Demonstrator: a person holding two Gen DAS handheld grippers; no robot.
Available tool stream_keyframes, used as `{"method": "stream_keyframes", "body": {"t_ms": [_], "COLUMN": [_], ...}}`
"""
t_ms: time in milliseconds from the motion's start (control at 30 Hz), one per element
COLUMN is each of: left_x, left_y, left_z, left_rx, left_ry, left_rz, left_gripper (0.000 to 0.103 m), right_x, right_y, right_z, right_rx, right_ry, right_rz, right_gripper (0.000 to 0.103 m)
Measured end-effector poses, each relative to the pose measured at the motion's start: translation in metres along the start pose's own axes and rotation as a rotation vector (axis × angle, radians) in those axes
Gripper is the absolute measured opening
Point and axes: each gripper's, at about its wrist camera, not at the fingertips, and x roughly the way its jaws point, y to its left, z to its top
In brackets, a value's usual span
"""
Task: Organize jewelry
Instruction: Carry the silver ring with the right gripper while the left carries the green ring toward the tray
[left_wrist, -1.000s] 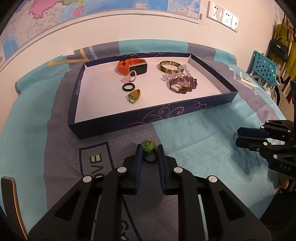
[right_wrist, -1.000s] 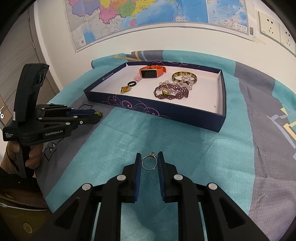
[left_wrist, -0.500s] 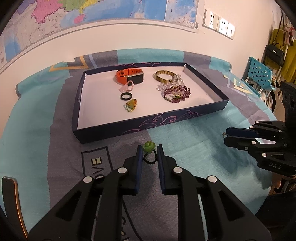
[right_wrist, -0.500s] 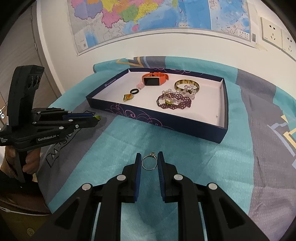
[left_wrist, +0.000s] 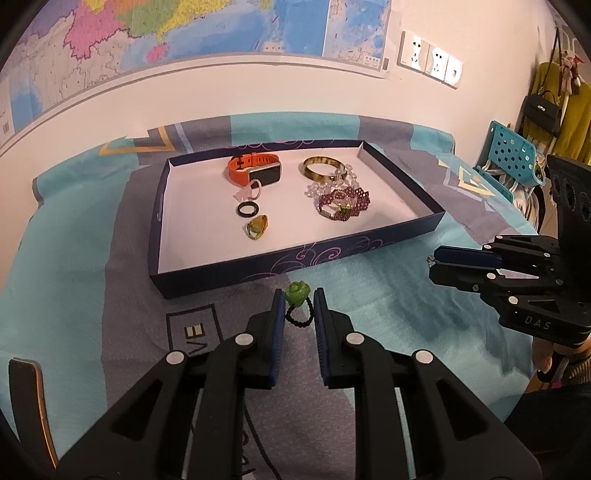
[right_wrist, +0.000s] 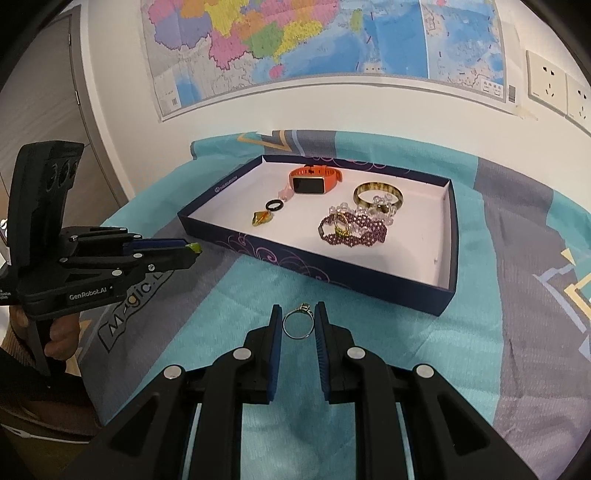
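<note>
My left gripper (left_wrist: 298, 301) is shut on a black beaded ring with a green rose (left_wrist: 296, 291), held above the cloth in front of the dark blue jewelry box (left_wrist: 295, 258). My right gripper (right_wrist: 298, 314) is shut on a thin silver ring (right_wrist: 298, 325), also above the cloth, short of the box's (right_wrist: 332, 273) near wall. Each gripper shows in the other's view: the right one (left_wrist: 436, 260) and the left one (right_wrist: 194, 251). In the box lie an orange watch (left_wrist: 255, 170), a gold bangle (left_wrist: 323, 168), a purple bead bracelet (left_wrist: 343, 201), a black ring (left_wrist: 247, 209) and an amber ring (left_wrist: 257, 227).
The box sits on a teal and grey cloth (right_wrist: 517, 258) over a table against a white wall with a map. A blue perforated basket (left_wrist: 513, 155) stands at the far right. A wooden chair back (left_wrist: 29, 398) rises at the left edge.
Both grippers have lifted and drawn back from the box, each still holding its ring; the box looks smaller and farther now.
</note>
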Motion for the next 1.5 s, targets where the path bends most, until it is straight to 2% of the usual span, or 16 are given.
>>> {"method": "stream_keyframes", "body": {"t_ms": [1500], "left_x": [-0.004], "left_y": [-0.001], "left_z": [0.025], "left_rx": [0.0], "left_ry": [-0.054], "left_rz": [-0.005], "left_gripper": [0.016], "right_x": [0.008], "right_y": [-0.004], "right_z": [0.031], "right_rx": [0.009], "right_ry": [-0.054], "right_rz": [0.017], "right_gripper": [0.016]}}
